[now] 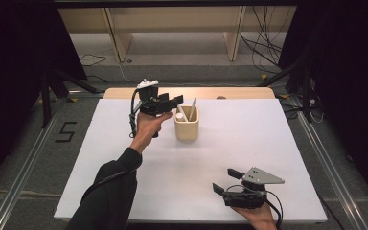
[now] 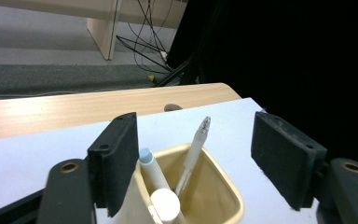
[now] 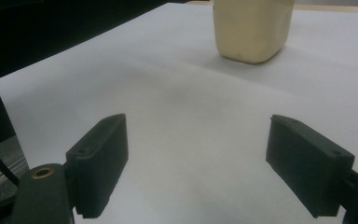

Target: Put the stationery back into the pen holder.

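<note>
Three pens [image 2: 193,154] stand in the beige cup [image 1: 187,127].
Left gripper [image 1: 171,102] hovers just above its rim, jaws apart, gripping nothing; right gripper [image 1: 226,181] rests well apart, jaws wide.

Left hand-held gripper [image 1: 178,101] raised, jaws apart; right hand-held gripper [image 1: 225,181] low, jaws wide.

Left gripper [image 1: 176,101] at upper centre, jaws spread, hovering just left of beige cup [image 1: 187,128] holding white pens [image 1: 192,109]. Right gripper [image 1: 225,181] lower right, jaws apart, over white board [image 1: 124,158].
</note>
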